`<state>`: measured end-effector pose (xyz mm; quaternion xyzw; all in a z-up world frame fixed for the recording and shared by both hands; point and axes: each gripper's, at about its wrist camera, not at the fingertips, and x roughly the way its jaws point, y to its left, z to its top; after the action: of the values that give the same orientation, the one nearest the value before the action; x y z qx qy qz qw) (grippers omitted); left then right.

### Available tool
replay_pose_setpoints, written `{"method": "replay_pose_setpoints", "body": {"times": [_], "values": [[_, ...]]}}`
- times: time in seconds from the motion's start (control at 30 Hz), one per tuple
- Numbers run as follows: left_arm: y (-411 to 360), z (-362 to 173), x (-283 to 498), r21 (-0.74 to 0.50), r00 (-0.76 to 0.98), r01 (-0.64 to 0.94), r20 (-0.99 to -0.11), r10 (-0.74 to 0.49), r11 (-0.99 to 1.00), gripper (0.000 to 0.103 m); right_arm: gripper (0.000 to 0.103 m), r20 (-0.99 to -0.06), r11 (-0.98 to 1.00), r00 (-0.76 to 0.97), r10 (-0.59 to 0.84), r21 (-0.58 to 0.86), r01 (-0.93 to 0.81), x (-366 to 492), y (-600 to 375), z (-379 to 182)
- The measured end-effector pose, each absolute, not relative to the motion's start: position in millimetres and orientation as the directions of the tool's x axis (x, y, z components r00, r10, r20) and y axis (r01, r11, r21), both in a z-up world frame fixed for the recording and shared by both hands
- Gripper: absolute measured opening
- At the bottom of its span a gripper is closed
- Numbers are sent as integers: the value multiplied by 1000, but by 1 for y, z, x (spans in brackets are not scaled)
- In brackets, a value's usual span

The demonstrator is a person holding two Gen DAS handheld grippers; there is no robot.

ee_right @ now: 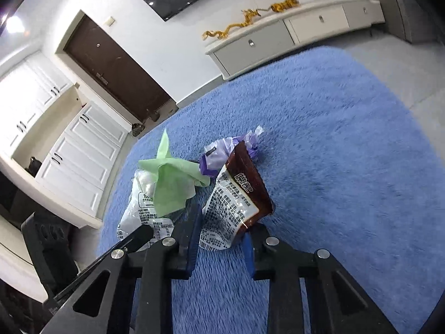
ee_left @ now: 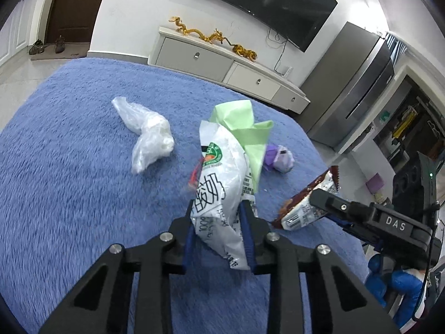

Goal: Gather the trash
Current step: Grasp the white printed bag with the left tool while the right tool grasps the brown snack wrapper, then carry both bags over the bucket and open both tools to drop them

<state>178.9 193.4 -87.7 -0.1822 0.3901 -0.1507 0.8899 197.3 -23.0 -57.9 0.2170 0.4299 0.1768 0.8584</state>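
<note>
- Blue rug all around, shaggy. Easy to lose scraps in that pile if anything drops.
- White pouch, dead centre in the left wrist view, pinched low down by the left gripper, blue pads pressing its crumpled bottom end. Standing tall and top-heavy above the jaws, so liable to flop over, or to slide out through slick film on a quick swing.
- Green paper at one o'clock from the pouch, draped against its upper edge. Not clamped by anything visible. Cannot tell whether tucked in or merely leaning. Likely to flutter off onto the rug on any tilt.
- Clear plastic bag at ten o'clock from the pouch, lying loose on the rug, well apart from both grippers. Easy to forget with both grippers already full.
- Brown wrapper, centre of the right wrist view, nipped by its bottom edge in the right gripper, jaws drawn in on the printed white end. Thin bite near a corner, so a twist could peel it free.
- Both grippers close side by side, risking a knock between them and one catch jolted loose.
- Purple wrapper at three o'clock from the green paper, small, on the rug, half hidden behind the held items. Could be overlooked.
</note>
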Motion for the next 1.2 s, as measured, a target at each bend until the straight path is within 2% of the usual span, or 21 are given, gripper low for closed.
{"method": "replay_pose_setpoints", "body": {"times": [0.37,0.67,0.97,1.2], "values": [[200,-81,115,-462,669,85,-630,-395,883,25,24,-668,880,594,448,446,-161,143,-24,-36],[188,-55,76,-432,694,127,-604,-391,893,25,24,-648,904,644,407,388,-180,92,-47,-16],[108,-25,81,-395,642,281,-600,-477,875,24,24,-606,919,721,335,378,-109,60,-122,-3],[13,-15,106,-380,538,420,-627,-563,824,24,24,-603,938,774,194,344,34,42,-209,-5]]}}
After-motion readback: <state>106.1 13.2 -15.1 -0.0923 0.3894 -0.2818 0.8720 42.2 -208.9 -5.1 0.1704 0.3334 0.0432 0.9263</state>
